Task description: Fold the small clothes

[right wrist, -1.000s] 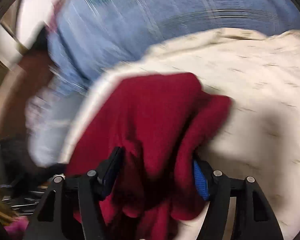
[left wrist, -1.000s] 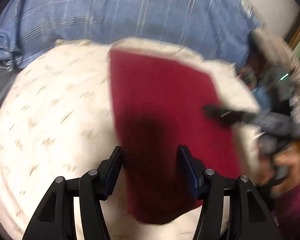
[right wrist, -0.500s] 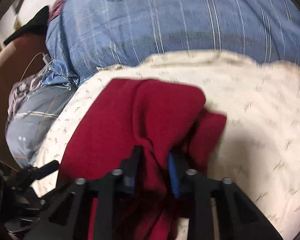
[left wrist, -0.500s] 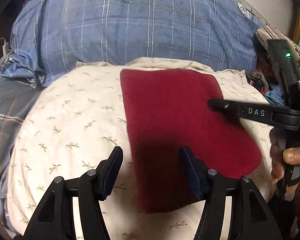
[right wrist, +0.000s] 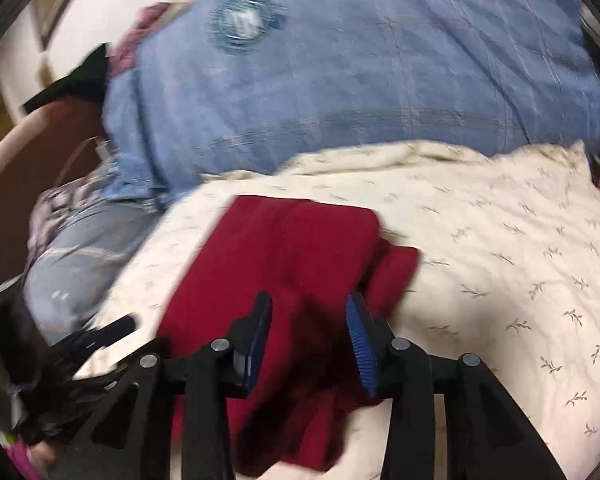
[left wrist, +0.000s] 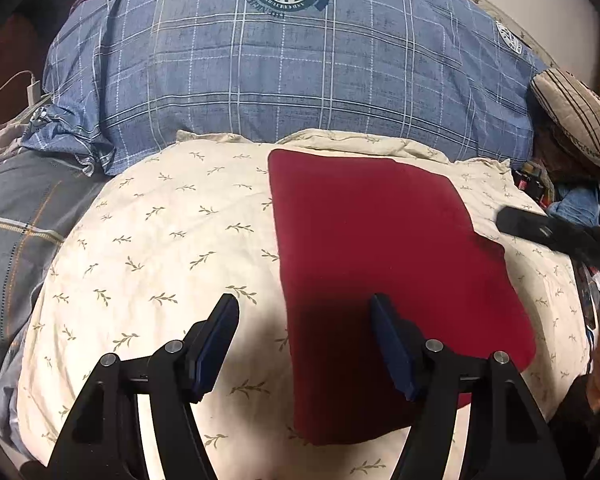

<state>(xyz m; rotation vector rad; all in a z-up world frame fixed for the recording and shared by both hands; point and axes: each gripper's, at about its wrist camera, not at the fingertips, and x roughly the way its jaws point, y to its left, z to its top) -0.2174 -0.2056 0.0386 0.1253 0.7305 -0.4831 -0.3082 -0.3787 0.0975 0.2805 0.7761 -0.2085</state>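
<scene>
Red cloth [left wrist: 380, 280] folded flat on a cream leaf-print pillow [left wrist: 172, 248].
Left tool [left wrist: 304, 340] gapes wide above it; right tool [right wrist: 308, 340] is parted too, gripping nothing.

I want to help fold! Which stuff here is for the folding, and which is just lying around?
For folding: red cloth, left gripper, right gripper, leaf-print pillow underneath.

Just lying around: blue plaid pillow, striped cushion, white charger.

The right wrist view is motion-blurred, smearing the blue pillow's [right wrist: 360, 68] emblem. The red cloth [right wrist: 284, 288] runs behind the finger mounts at lower centre. At the left wrist view's right edge, the right gripper [left wrist: 556, 236] is blurred and cut off.
</scene>
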